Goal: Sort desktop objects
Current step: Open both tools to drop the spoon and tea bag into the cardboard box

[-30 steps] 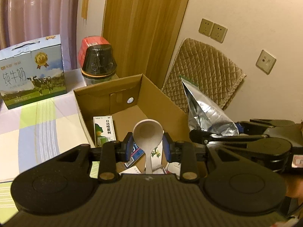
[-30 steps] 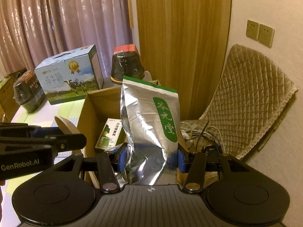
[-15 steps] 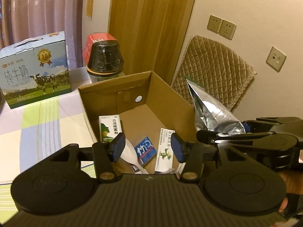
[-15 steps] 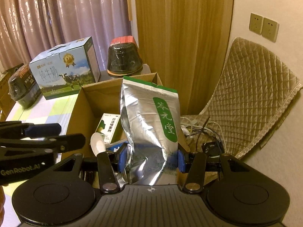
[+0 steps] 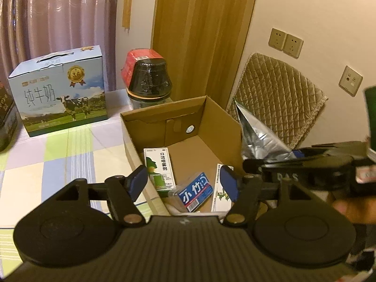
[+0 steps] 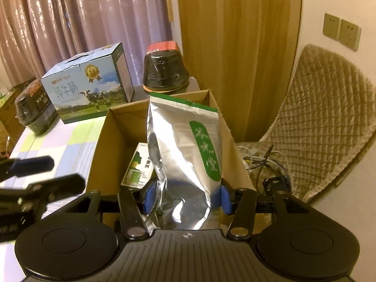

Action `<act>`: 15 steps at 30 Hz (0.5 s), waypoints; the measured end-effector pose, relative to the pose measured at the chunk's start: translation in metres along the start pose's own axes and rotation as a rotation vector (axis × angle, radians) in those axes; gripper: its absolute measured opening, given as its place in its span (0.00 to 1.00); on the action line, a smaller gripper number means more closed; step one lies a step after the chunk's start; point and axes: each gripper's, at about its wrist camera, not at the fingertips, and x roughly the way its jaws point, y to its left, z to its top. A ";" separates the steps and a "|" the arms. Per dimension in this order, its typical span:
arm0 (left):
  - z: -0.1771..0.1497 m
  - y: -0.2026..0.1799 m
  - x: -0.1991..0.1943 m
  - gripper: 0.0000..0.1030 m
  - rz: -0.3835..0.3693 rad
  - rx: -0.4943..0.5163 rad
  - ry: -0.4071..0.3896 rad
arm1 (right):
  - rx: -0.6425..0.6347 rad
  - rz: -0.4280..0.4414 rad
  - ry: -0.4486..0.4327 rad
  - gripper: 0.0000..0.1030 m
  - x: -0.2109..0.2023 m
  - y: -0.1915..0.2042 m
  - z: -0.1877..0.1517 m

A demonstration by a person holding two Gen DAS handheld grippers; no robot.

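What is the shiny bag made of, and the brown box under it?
The shiny bag looks like thin metallic foil or foil-coated plastic; it mirrors the light and crumples into sharp creases where the right gripper squeezes it. The brown box looks like plain matte cardboard, with folded flaps and a punched round hole in its back wall.

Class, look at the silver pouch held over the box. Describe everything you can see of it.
The silver foil pouch looks like crinkled, shiny metallic film with a green strip along its sealed top and a green oval label bearing pale characters. It stands upright, its lower part pinched between the blue pads of the right tool, above the open cardboard box's right side. Nothing else visibly touches it.
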 end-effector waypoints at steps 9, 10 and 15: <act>-0.011 0.004 -0.014 0.72 0.017 -0.006 -0.014 | 0.044 -0.015 -0.051 0.72 -0.014 -0.010 0.000; -0.013 0.003 -0.015 0.73 0.017 -0.006 -0.015 | 0.047 -0.017 -0.050 0.74 -0.017 -0.011 -0.002; -0.022 0.001 -0.021 0.80 0.023 -0.017 0.005 | 0.060 -0.022 -0.043 0.83 -0.029 -0.011 -0.016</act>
